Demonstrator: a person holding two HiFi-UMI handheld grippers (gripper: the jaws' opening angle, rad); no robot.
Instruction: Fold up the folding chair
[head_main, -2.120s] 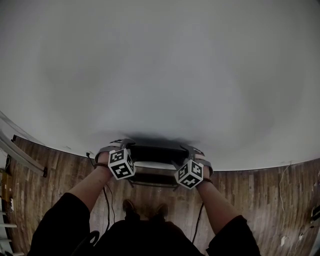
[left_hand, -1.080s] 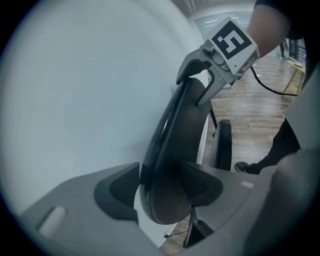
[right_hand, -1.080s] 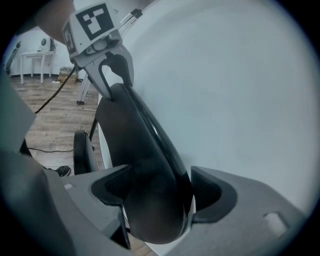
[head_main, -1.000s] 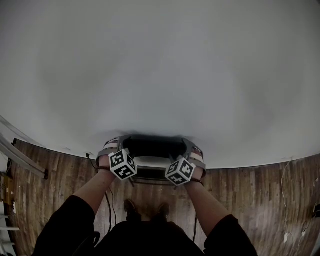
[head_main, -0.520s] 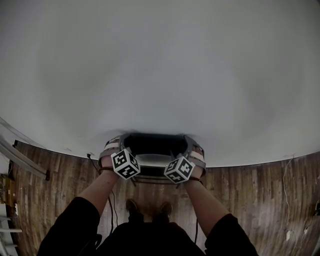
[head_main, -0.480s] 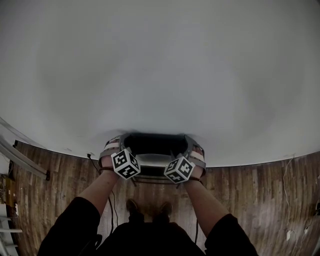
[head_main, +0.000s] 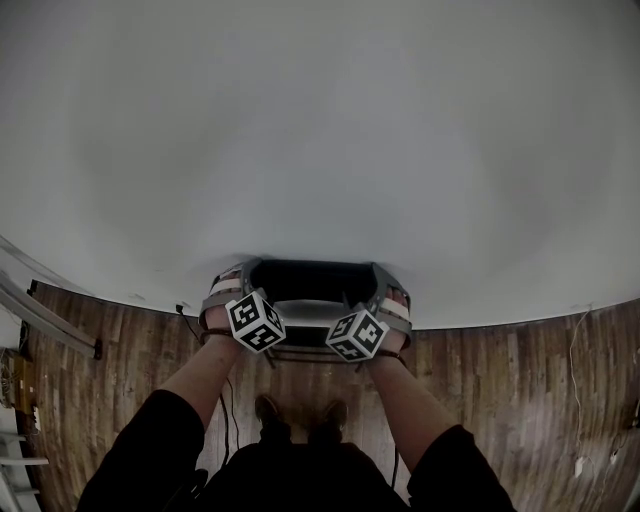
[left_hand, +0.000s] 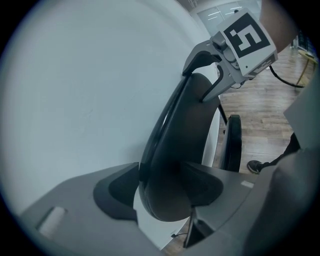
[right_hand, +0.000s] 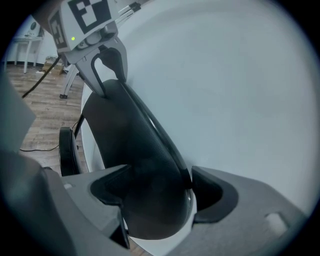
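Note:
The folding chair's black padded backrest (head_main: 312, 280) stands close to the white wall, just ahead of the person's feet. My left gripper (head_main: 226, 290) is shut on the backrest's left end, and in the left gripper view the pad (left_hand: 162, 192) fills the gap between both jaws. My right gripper (head_main: 392, 298) is shut on the right end, where the backrest (right_hand: 157, 192) is pinched the same way. The black seat (left_hand: 232, 142) shows edge-on below the backrest and appears again in the right gripper view (right_hand: 66, 150). Each gripper sees the other clamped on the far end.
A white wall (head_main: 320, 130) fills most of the head view. Wooden floor (head_main: 520, 400) runs below it. A cable (head_main: 222, 410) trails on the floor by the person's shoes (head_main: 300, 412). A metal rail (head_main: 45, 315) slants at the far left.
Both grippers and the backrest have shifted up the picture toward the wall, and the two marker cubes have drawn a little closer together. Both grips stay the same.

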